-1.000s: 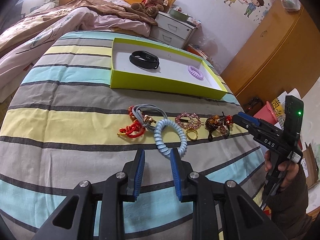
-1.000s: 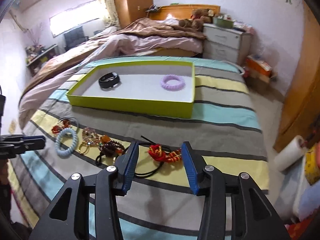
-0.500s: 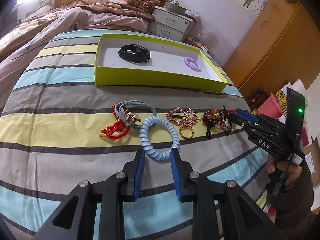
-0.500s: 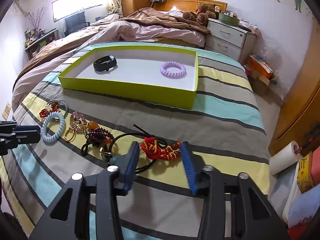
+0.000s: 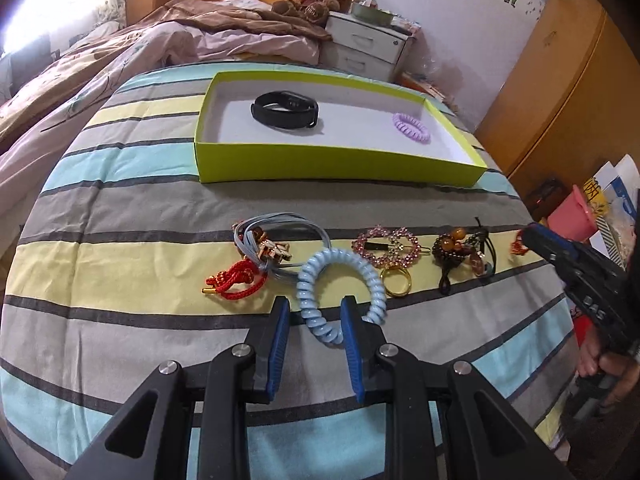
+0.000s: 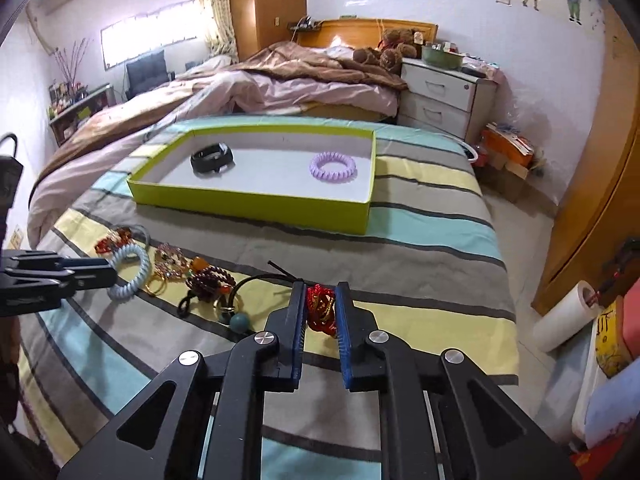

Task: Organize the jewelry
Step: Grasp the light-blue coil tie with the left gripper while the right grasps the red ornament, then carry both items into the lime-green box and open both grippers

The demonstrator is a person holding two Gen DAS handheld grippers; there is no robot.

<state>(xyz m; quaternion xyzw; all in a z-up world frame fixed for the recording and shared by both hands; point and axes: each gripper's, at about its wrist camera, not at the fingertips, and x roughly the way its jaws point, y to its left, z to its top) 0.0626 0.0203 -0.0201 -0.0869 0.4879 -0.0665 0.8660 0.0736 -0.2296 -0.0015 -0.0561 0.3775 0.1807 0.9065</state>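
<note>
A: What have the right gripper (image 6: 320,312) jaws got?
B: They are closed tight on a red and gold beaded ornament (image 6: 320,309), near the front edge of the striped bed (image 6: 432,264).
A: And the green tray (image 6: 256,210)?
B: Toward the far edge, holding a black wristband (image 6: 212,158) at its left end and a purple coil tie (image 6: 333,168) at its right.
A: The left side?
B: The left gripper (image 6: 108,276) tip touches a blue coil tie (image 6: 130,266); a brown bead bracelet (image 6: 210,280) lies between them.

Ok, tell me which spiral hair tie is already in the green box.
The purple spiral tie, lying inside the green box; the blue one is outside on the bedspread.
</note>
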